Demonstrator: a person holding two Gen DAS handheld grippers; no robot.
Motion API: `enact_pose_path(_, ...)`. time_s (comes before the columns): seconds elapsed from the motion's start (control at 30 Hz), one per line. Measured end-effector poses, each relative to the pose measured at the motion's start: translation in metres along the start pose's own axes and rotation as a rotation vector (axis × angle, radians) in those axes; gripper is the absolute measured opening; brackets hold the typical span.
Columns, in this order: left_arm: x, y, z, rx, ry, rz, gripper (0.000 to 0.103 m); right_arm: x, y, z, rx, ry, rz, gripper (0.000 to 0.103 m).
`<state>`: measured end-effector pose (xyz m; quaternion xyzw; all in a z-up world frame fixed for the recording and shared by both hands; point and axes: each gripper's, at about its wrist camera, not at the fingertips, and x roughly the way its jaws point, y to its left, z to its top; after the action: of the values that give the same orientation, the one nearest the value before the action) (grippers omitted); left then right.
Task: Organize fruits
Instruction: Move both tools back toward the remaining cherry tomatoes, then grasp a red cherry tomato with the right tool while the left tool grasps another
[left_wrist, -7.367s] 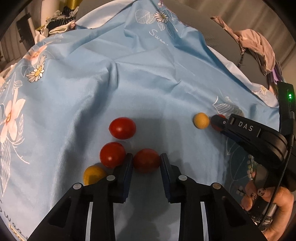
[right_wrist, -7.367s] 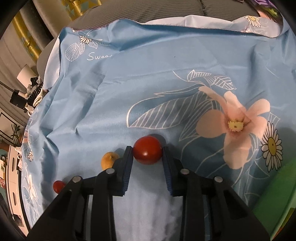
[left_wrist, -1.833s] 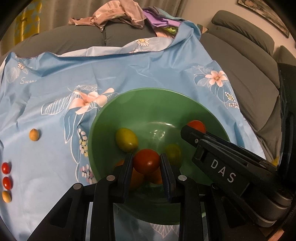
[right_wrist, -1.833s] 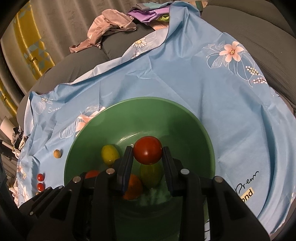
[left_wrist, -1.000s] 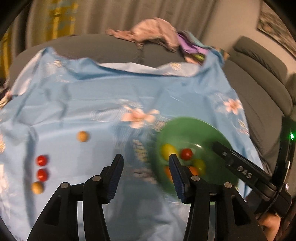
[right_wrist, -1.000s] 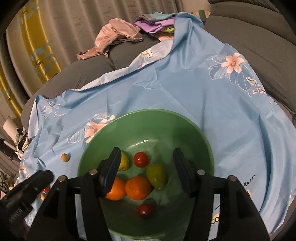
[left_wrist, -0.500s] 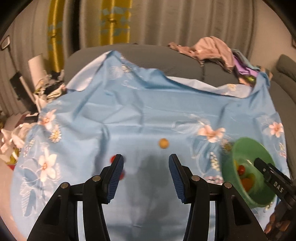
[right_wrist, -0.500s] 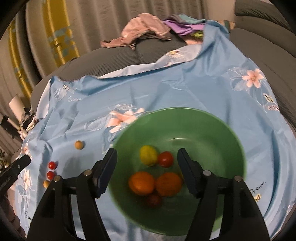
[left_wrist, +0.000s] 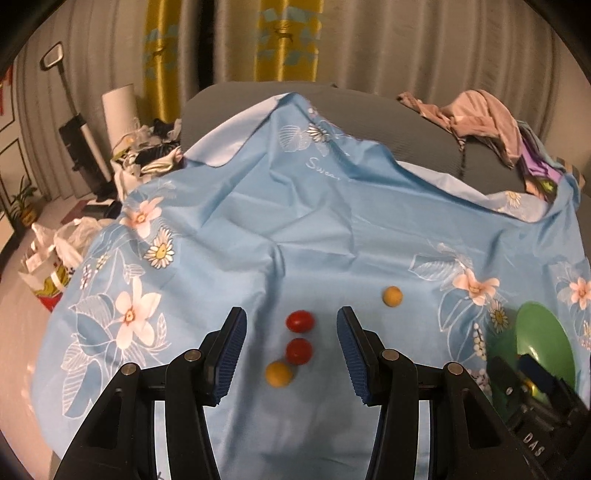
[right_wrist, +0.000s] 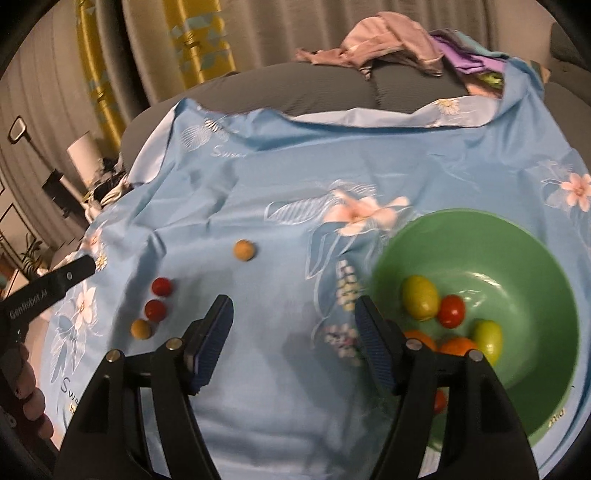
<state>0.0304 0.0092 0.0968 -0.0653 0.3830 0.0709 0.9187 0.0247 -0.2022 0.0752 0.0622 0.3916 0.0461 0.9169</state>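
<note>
My left gripper (left_wrist: 290, 354) is open and empty, raised above two red tomatoes (left_wrist: 300, 320) (left_wrist: 299, 350) and a yellow fruit (left_wrist: 279, 373) on the blue floral cloth (left_wrist: 332, 229). Another yellow fruit (left_wrist: 392, 295) lies further right. The green bowl (left_wrist: 546, 332) shows at the right edge. My right gripper (right_wrist: 291, 343) is open and empty, left of the green bowl (right_wrist: 524, 243), which holds several fruits, among them a red tomato (right_wrist: 451, 311) and a yellow-green one (right_wrist: 419, 297). The loose tomatoes (right_wrist: 161, 286) (right_wrist: 155, 309) and yellow fruits (right_wrist: 141, 328) (right_wrist: 243, 250) lie to its left.
The cloth covers a grey sofa (left_wrist: 480, 162) with a pile of clothes (left_wrist: 480, 114) at the back right. Bags and clutter (left_wrist: 51, 254) sit on the floor at the left. Curtains (left_wrist: 295, 40) hang behind. The left gripper's body (right_wrist: 44, 291) shows in the right wrist view.
Both grippers let their tomatoes go into the bowl and opened. Both then swung left and up; the left one now hangs over the loose fruits.
</note>
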Motion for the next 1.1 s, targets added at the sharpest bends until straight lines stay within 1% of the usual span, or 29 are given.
enact_pose_path(0.1,0.002,0.007,0.002,-0.018,0.007,0.000,0.050,0.005,0.005,-0.002,-0.004,0.012,0.024,0.068)
enact_pose_path(0.27,0.009,0.019,0.003,-0.049,0.032,0.005,0.050,0.013,0.013,-0.003,0.001,0.035,0.095,0.068)
enact_pose_path(0.37,0.011,0.032,0.005,-0.094,0.049,-0.024,0.050,0.016,0.022,-0.003,-0.002,0.033,0.157,0.068)
enact_pose_path(0.43,0.011,0.044,0.007,-0.144,0.052,-0.034,0.050,0.023,0.031,-0.002,-0.005,0.054,0.223,0.068)
enact_pose_path(0.53,0.015,0.055,0.006,-0.173,0.035,0.001,0.050,0.038,0.050,-0.003,-0.036,0.102,0.266,0.068)
enact_pose_path(0.57,0.017,0.056,0.006,-0.180,0.040,-0.005,0.050,0.044,0.060,-0.003,-0.058,0.122,0.284,0.067)
enact_pose_path(0.6,0.020,0.058,0.007,-0.193,0.048,-0.033,0.050,0.049,0.066,-0.002,-0.076,0.139,0.299,0.064)
enact_pose_path(0.63,0.022,0.060,0.007,-0.204,0.054,-0.057,0.050,0.058,0.078,-0.002,-0.103,0.165,0.321,0.059)
enact_pose_path(0.7,0.027,0.061,0.006,-0.222,0.073,-0.118,0.050,0.072,0.092,0.000,-0.115,0.204,0.346,0.055)
enact_pose_path(0.73,0.030,0.060,0.006,-0.224,0.082,-0.132,0.049,0.081,0.098,0.001,-0.107,0.228,0.360,0.053)
enact_pose_path(0.77,0.032,0.060,0.006,-0.224,0.086,-0.135,0.042,0.094,0.106,0.003,-0.089,0.264,0.378,0.052)
enact_pose_path(0.8,0.034,0.060,0.006,-0.228,0.088,-0.136,0.039,0.100,0.110,0.004,-0.085,0.285,0.388,0.049)
enact_pose_path(0.83,0.035,0.061,0.007,-0.233,0.087,-0.140,0.038,0.109,0.118,0.005,-0.090,0.309,0.404,0.048)
enact_pose_path(0.87,0.036,0.063,0.008,-0.242,0.085,-0.152,0.038,0.113,0.122,0.005,-0.101,0.314,0.408,0.048)
enact_pose_path(0.9,0.038,0.064,0.009,-0.249,0.084,-0.169,0.038,0.119,0.130,0.005,-0.126,0.317,0.401,0.047)
enact_pose_path(0.93,0.040,0.065,0.010,-0.253,0.091,-0.199,0.038,0.124,0.136,0.003,-0.148,0.322,0.384,0.042)
enact_pose_path(0.97,0.043,0.064,0.011,-0.254,0.098,-0.214,0.038,0.127,0.138,0.002,-0.156,0.329,0.370,0.041)
enact_pose_path(1.03,0.049,0.065,0.013,-0.257,0.112,-0.231,0.038,0.137,0.144,-0.004,-0.173,0.364,0.358,0.037)
enact_pose_path(1.07,0.053,0.066,0.014,-0.260,0.120,-0.234,0.038,0.137,0.145,-0.004,-0.182,0.351,0.357,0.036)
enact_pose_path(1.1,0.056,0.066,0.014,-0.265,0.129,-0.240,0.038,0.136,0.147,-0.005,-0.203,0.345,0.346,0.030)
